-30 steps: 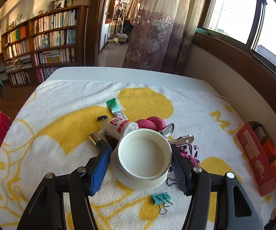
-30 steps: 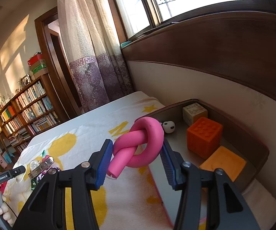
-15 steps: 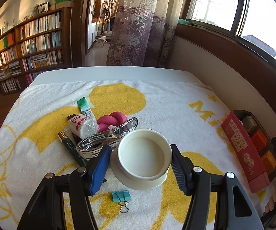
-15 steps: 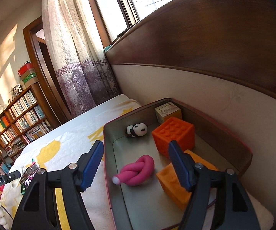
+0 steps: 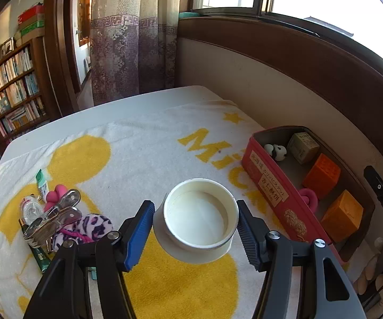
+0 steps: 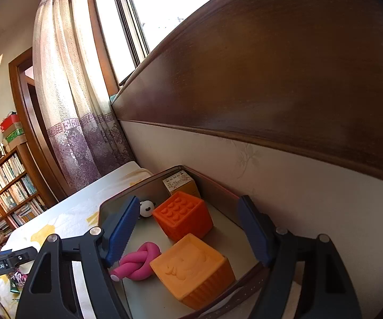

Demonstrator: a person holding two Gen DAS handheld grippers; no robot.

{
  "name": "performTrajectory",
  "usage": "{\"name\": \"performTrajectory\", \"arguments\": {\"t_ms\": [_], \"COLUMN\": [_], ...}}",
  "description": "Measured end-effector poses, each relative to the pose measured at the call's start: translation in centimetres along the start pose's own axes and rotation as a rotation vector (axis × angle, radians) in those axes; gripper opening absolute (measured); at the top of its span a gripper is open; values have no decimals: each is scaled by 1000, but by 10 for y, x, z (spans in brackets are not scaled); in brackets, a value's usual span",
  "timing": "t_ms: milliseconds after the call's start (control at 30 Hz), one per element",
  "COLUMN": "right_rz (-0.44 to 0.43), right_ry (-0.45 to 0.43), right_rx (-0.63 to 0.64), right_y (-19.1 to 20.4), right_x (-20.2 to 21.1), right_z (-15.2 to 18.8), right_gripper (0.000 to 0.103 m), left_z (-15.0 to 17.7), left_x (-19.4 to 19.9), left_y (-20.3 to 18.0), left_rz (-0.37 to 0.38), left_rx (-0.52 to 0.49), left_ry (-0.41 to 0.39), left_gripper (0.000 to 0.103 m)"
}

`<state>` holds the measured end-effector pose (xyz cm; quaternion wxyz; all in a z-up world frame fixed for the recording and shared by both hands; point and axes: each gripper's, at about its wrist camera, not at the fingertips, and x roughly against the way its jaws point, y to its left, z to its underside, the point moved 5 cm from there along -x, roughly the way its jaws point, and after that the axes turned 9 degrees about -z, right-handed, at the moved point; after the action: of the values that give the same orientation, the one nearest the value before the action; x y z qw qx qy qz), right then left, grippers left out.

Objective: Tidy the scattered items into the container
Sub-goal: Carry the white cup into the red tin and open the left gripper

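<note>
**Over the tin: white cup held above the towel, pink knot lying inside the container**

Between the fingers of the left hand-held gripper (image 5: 195, 235) sits a white cup (image 5: 199, 214), open end up, with the blue pad and the dark pad pressed against its opposite sides, clamped on it. It hangs above the yellow-and-white towel (image 5: 143, 146) that covers the tabletop. To the right of the cup stands the red container (image 5: 271, 186), its long side printed with labels, set close to the wall.

Left of the cup, on the towel, lies a cluster of loose items: a leopard-print scrunchie (image 5: 90, 226), a metal clip (image 5: 53, 219), a small clear bottle (image 5: 30, 208), a pink twisted piece (image 5: 55, 192) and a green-and-white sachet (image 5: 41, 180).

From the right wrist view, the right hand-held gripper (image 6: 188, 235) hovers over the container (image 6: 218, 186) with its fingers spread wide apart and nothing between them. Inside lie 5 things: a pink knot (image 6: 139, 261) near the left wall, a light orange block (image 6: 194, 268) touching it, a darker orange studded block (image 6: 183, 218) behind, a small panda figure (image 6: 146, 208) and a tan box (image 6: 180, 183) in the far corner.
</note>
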<state>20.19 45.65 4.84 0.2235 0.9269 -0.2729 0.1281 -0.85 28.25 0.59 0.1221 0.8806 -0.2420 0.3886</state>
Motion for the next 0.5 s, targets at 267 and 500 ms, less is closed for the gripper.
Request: {"name": "performTrajectory", "arguments": {"t_ms": [267,500], "right_rz": [-10,-14], "right_ry": [4,-21], "right_rx": [-22,-54], "right_y": [-3,-8], "right_x": [0,5], "right_z": [3,0], "right_gripper": [79,79], "left_z": [-31,-51], "left_x": [-9,-23], "left_y": [-71,-112], "left_rz": [76,119], "left_rx": [-84,-140], "left_ry": [-12,-6], "left_gripper": [63,63]}}
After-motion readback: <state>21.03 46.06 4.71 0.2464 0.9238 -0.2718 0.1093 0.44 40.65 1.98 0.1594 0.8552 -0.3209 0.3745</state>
